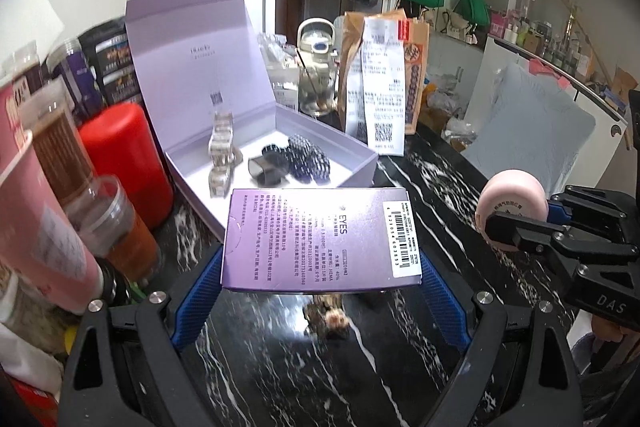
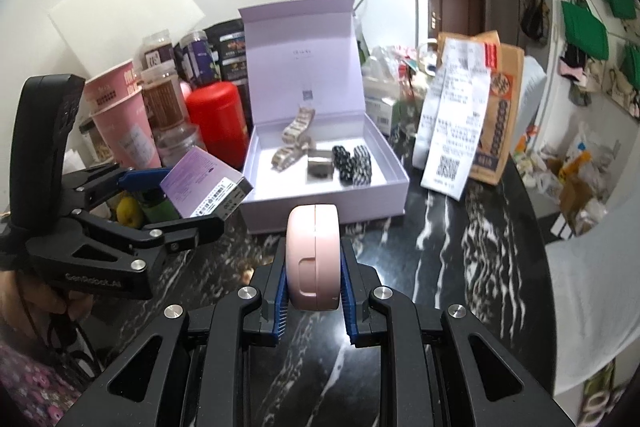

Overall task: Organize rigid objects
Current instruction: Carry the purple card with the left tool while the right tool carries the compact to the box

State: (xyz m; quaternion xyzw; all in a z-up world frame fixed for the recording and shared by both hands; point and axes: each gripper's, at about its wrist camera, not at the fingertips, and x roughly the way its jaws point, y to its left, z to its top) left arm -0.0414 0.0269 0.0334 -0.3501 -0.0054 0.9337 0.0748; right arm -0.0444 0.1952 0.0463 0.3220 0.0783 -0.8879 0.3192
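My left gripper (image 1: 320, 267) is shut on a flat purple carton (image 1: 322, 239) marked EYES, held above the black marble counter (image 1: 400, 367). The same left gripper (image 2: 192, 203) and purple carton (image 2: 206, 189) show at the left of the right wrist view. My right gripper (image 2: 314, 279) is shut on a round pink case (image 2: 314, 255), held on edge; in the left wrist view the pink case (image 1: 510, 205) and right gripper (image 1: 516, 231) sit at the right. Ahead stands an open lilac box (image 1: 352, 171) (image 2: 384, 199) with clips and a watch band inside.
Left of the box stand a red canister (image 1: 124, 163) (image 2: 218, 119), a pink cup (image 2: 120, 119) and several jars. A brown paper bag with long receipts (image 1: 384, 87) (image 2: 460, 123) stands right of the box. A person's hand (image 2: 24, 299) grips the left handle.
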